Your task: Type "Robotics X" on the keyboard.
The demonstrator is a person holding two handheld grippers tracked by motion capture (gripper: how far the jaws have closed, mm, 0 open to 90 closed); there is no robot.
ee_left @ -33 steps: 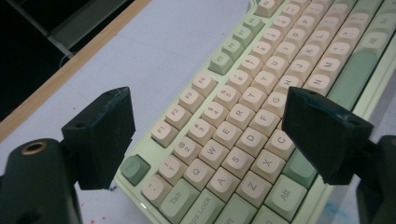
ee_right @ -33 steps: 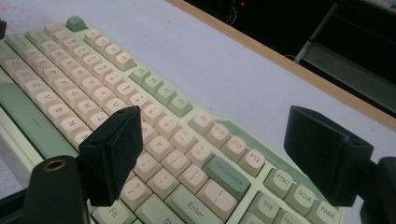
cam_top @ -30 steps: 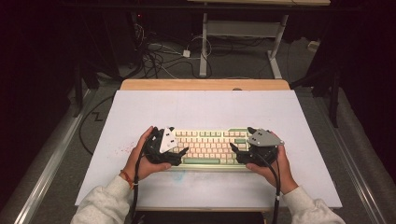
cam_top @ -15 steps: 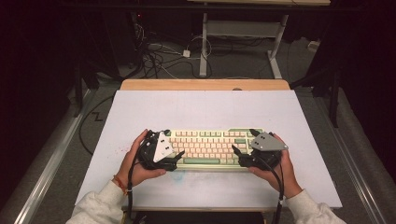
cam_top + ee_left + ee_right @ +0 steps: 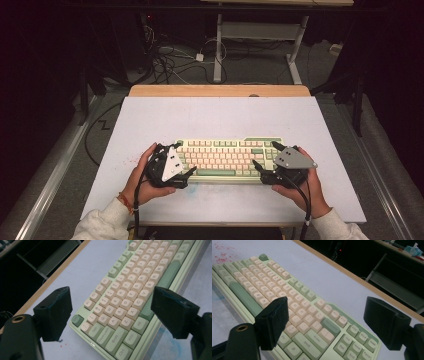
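Note:
A pale green keyboard (image 5: pixel 227 157) with cream and green keys lies flat on the near middle of the table. My left gripper (image 5: pixel 184 159) is at its left end, open, with one jaw beyond the far edge and the other by the front edge. The left gripper view looks past the left gripper (image 5: pixel 112 307) over the keyboard (image 5: pixel 130 290) from the Ctrl corner. My right gripper (image 5: pixel 265 155) stands open at the right end in the same way. In the right gripper view the right gripper (image 5: pixel 329 320) spans the Enter and Shift area of the keyboard (image 5: pixel 274 287). Nothing is clamped.
A pale sheet (image 5: pixel 220 117) covers the table, with a wooden strip (image 5: pixel 220 90) along the far edge. Red specks (image 5: pixel 131 160) mark the sheet left of the keyboard. Beyond the table are floor cables (image 5: pixel 170 60) and a desk frame (image 5: pixel 260 35).
Both hands have drawn slightly outward and toward the near edge, the left gripper more so. The keyboard has stayed in place and the jaws stay open.

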